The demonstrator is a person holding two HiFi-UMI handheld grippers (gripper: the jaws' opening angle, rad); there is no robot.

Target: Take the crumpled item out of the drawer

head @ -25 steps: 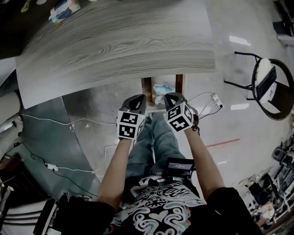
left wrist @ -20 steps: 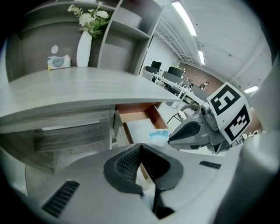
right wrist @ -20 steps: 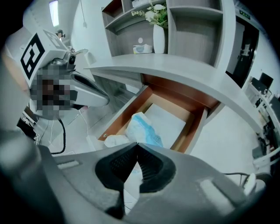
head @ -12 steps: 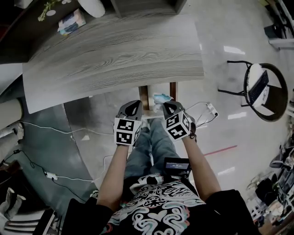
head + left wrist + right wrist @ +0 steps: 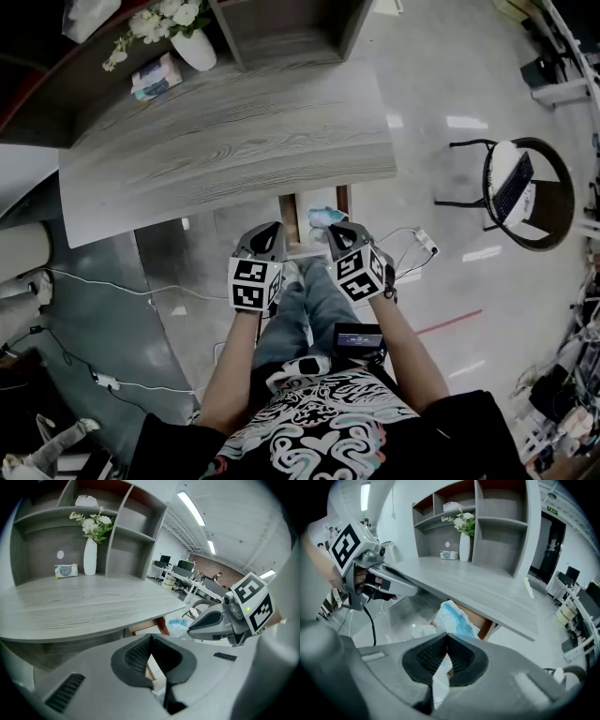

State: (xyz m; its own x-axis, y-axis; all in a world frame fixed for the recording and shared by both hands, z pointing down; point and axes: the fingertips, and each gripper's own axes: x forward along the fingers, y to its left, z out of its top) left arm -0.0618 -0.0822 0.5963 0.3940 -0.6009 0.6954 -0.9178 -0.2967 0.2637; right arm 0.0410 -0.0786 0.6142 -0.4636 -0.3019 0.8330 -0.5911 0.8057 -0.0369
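Observation:
An open drawer [image 5: 290,217] with brown wooden sides hangs under the front edge of the grey desk [image 5: 225,141]. The crumpled item [image 5: 325,217], light blue and white, is at the drawer's mouth. My right gripper [image 5: 338,232] is shut on it; in the right gripper view the crumpled item [image 5: 452,617] bunches up above my right gripper [image 5: 446,637] and a strip runs down between the jaws. My left gripper [image 5: 272,230] hangs beside it on the left, shut and holding nothing. In the left gripper view, my left gripper [image 5: 150,640] points at the drawer [image 5: 143,626].
A white vase with flowers [image 5: 195,44] and a tissue pack [image 5: 156,75] stand at the desk's back by a shelf unit [image 5: 281,28]. A round chair [image 5: 522,192] is at the right. Cables [image 5: 94,281] and a power strip [image 5: 426,241] lie on the floor.
The head view has shifted, so the desk's back with the vase and shelf now shows. Both grippers stay close together at the drawer's front.

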